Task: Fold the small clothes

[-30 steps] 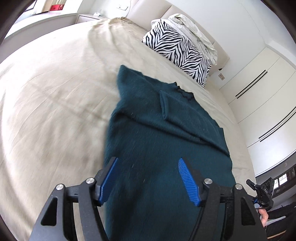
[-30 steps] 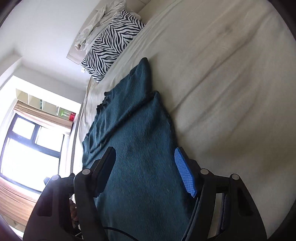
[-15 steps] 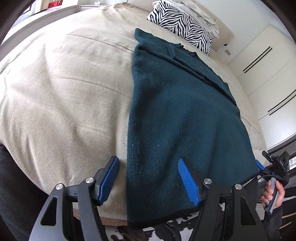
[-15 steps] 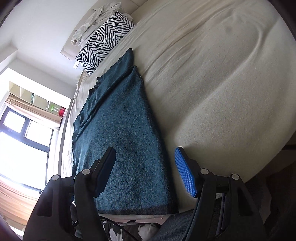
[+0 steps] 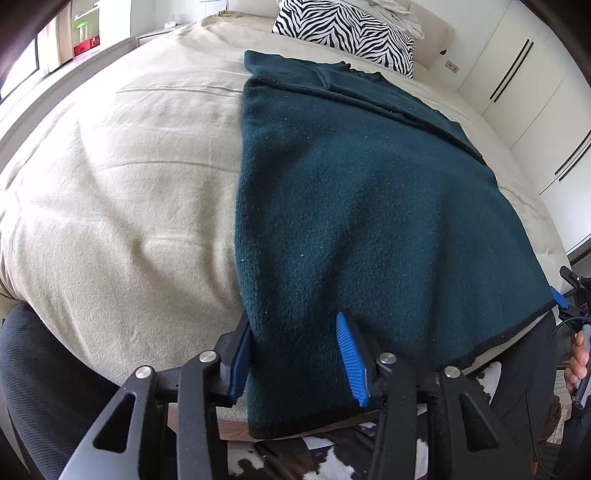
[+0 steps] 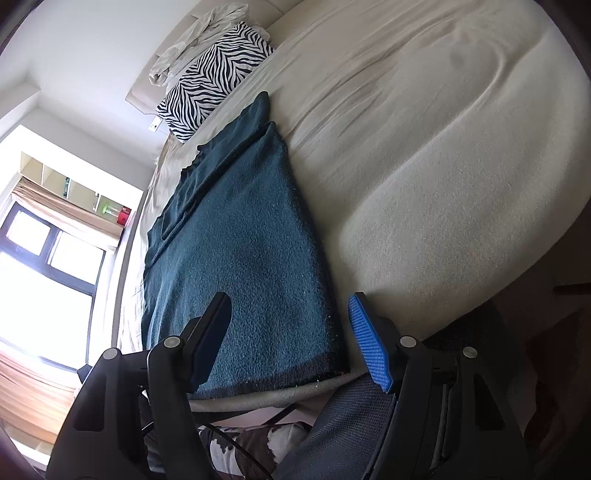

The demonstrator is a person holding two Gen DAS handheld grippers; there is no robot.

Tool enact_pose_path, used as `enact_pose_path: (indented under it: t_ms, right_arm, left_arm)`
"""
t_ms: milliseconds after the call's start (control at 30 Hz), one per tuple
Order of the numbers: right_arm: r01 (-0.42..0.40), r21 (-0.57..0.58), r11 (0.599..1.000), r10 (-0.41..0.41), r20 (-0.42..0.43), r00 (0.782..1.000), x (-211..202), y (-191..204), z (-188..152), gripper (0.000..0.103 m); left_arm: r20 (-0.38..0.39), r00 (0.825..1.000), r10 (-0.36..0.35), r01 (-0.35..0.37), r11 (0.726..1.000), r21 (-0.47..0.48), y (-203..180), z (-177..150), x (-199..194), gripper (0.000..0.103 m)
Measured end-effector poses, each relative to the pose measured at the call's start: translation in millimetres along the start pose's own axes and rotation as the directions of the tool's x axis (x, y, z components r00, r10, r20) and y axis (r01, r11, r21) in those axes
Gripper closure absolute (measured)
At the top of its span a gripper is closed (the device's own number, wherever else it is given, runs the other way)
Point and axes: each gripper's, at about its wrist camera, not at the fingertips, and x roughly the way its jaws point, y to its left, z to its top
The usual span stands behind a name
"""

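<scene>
Sweater (image 5: 369, 206) hem btwn both grippers' spread jaws: left gripper (image 5: 297, 360), right gripper (image 6: 290, 338).

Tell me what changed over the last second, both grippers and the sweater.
Both grippers backed off from over the teal sweater to its hem at the foot of the bed. The left gripper now straddles the hem's left corner, jaws open, narrower than before. The right gripper sits open around the right corner. Nothing gripped yet. The sweater, with sleeves folded in, and the zebra pillow stayed put.
</scene>
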Motion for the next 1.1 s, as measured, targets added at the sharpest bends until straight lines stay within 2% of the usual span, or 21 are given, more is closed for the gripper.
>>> enact_pose_path:
  t_ms: [233, 333, 667, 933, 1033, 1100]
  right_arm:
    - [0.008, -0.017, 1.000, -0.009, -0.010, 1.000, -8, 1, -5, 0.038]
    - [0.021, -0.024, 1.000, -0.021, -0.014, 1.000, -11, 1, -7, 0.038]
    - [0.110, -0.051, 0.993, -0.111, -0.019, 0.994, -21, 2, -9, 0.038]
    - [0.070, -0.017, 0.997, -0.071, -0.065, 0.995, -14, 1, -11, 0.039]
    - [0.054, -0.018, 0.998, -0.055, -0.085, 0.995, -7, 5, -13, 0.048]
    - [0.060, -0.014, 0.998, -0.061, -0.091, 0.994, -3, 5, -13, 0.062]
  left_arm:
    - [-0.011, 1.000, -0.023, 0.023, 1.000, 0.008, -4, -7, -2, 0.084]
    - [-0.015, 0.999, -0.037, 0.037, 0.999, 0.003, -3, -9, -3, 0.090]
    - [0.003, 0.994, -0.106, 0.106, 0.993, -0.049, 6, -14, -20, 0.092]
    - [0.017, 0.991, -0.133, 0.134, 0.989, -0.065, 8, -12, -29, 0.092]
    - [0.020, 0.988, -0.152, 0.153, 0.985, -0.082, 12, -11, -29, 0.092]
    - [0.022, 0.987, -0.160, 0.162, 0.983, -0.091, 15, -11, -30, 0.092]
